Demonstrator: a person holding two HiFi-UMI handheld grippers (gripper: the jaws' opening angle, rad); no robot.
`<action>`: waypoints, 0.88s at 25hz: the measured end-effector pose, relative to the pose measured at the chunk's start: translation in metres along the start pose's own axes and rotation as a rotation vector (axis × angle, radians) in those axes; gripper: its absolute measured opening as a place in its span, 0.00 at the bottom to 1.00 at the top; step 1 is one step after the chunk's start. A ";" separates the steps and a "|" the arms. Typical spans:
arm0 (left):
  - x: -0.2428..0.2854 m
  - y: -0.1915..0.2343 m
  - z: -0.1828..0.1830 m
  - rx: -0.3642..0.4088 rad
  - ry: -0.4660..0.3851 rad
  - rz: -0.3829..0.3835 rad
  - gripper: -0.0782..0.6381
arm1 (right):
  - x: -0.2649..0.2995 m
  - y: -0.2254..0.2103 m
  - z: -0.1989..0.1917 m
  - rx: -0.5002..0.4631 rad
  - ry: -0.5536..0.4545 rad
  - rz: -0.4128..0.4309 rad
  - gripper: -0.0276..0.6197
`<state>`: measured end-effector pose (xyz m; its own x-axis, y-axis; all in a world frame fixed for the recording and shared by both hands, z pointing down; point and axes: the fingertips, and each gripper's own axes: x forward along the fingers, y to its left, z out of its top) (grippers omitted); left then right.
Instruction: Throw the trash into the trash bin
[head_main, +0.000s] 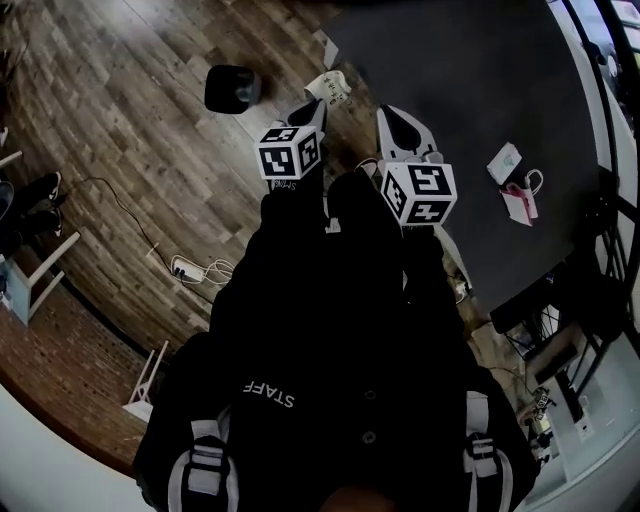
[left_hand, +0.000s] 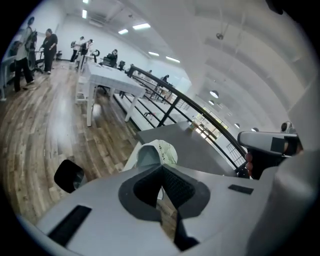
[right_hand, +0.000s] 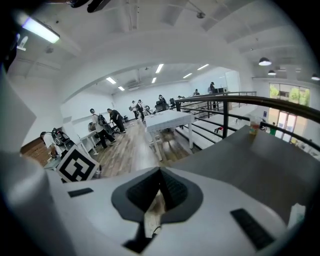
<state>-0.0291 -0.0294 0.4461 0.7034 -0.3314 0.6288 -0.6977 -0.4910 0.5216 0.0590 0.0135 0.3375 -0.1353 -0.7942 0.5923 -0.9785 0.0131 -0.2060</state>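
In the head view my left gripper (head_main: 315, 103) reaches out over the wooden floor, shut on a crumpled white piece of trash (head_main: 331, 90) that sticks out past its tips. The black trash bin (head_main: 232, 88) stands on the floor to the left of it, a short way off. The left gripper view shows the same trash (left_hand: 156, 154) pinched at the closed left gripper (left_hand: 161, 167), with the bin (left_hand: 69, 176) low on the left. My right gripper (head_main: 392, 112) hangs beside it by the dark table's edge. Seen in its own view, the right gripper (right_hand: 160, 171) is shut and holds nothing.
A dark table (head_main: 470, 80) fills the upper right, with a small white box (head_main: 504, 162) and a pink bag (head_main: 520, 200) on it. A power strip with cables (head_main: 185, 268) lies on the floor. A white table (left_hand: 107, 80), a black railing (left_hand: 175, 100) and people are far off.
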 end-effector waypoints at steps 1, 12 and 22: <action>-0.005 0.015 0.002 -0.016 -0.006 0.017 0.11 | 0.011 0.012 0.002 -0.009 0.002 0.022 0.07; -0.044 0.177 -0.010 -0.151 -0.025 0.197 0.11 | 0.139 0.118 -0.013 -0.085 0.092 0.207 0.07; 0.015 0.333 -0.086 -0.203 -0.021 0.343 0.11 | 0.293 0.133 -0.135 -0.112 0.205 0.286 0.07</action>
<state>-0.2629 -0.1291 0.6787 0.4264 -0.4661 0.7752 -0.9036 -0.1808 0.3884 -0.1316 -0.1358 0.5886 -0.4230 -0.6108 0.6693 -0.9061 0.2926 -0.3057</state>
